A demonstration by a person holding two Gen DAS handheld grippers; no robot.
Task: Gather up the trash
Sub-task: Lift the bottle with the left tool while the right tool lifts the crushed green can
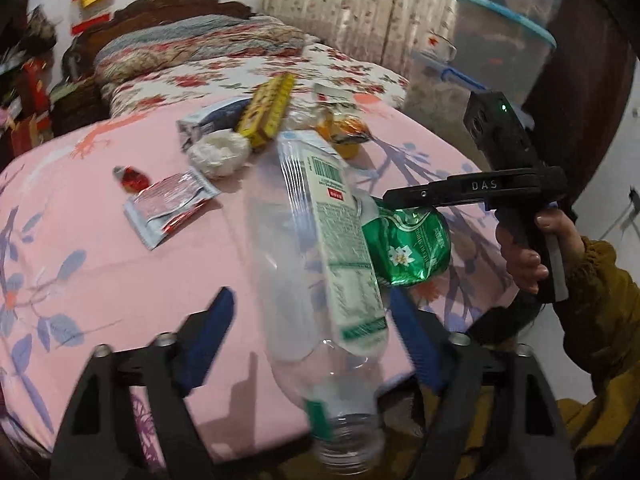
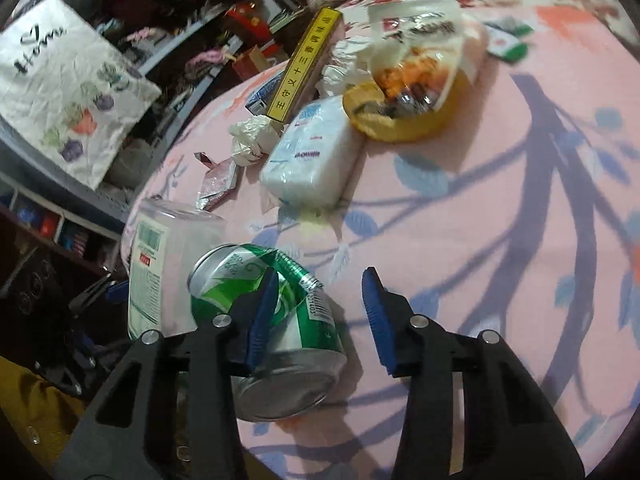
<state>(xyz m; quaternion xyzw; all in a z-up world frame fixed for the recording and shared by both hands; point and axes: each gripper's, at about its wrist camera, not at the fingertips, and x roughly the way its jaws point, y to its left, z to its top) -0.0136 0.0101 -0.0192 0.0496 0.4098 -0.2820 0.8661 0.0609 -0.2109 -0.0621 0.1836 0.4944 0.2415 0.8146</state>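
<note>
A clear plastic bottle (image 1: pixel 320 264) with a white and green label hangs tilted and blurred, neck down, between the jaws of my left gripper (image 1: pixel 311 294). The jaws stand wide and the left pad (image 1: pixel 212 340) is apart from the bottle. A crushed green can (image 2: pixel 296 344) lies on the pink bedsheet (image 2: pixel 460 240). My right gripper (image 2: pixel 320 274) is at the can: its left pad (image 2: pixel 260 320) lies against the can and its right pad stands clear of it. In the left wrist view a hand (image 1: pixel 520 256) holds that gripper (image 1: pixel 400 200) over the can (image 1: pixel 404 248).
More litter lies further up the bed: a tissue pack (image 2: pixel 312 152), a yellow box (image 2: pixel 304 68), an orange bowl with wrappers (image 2: pixel 408 92), crumpled tissue (image 2: pixel 252 136) and a red foil sachet (image 1: pixel 168 208). Cluttered shelves (image 2: pixel 60 220) stand left; storage bins (image 1: pixel 504 40) stand behind.
</note>
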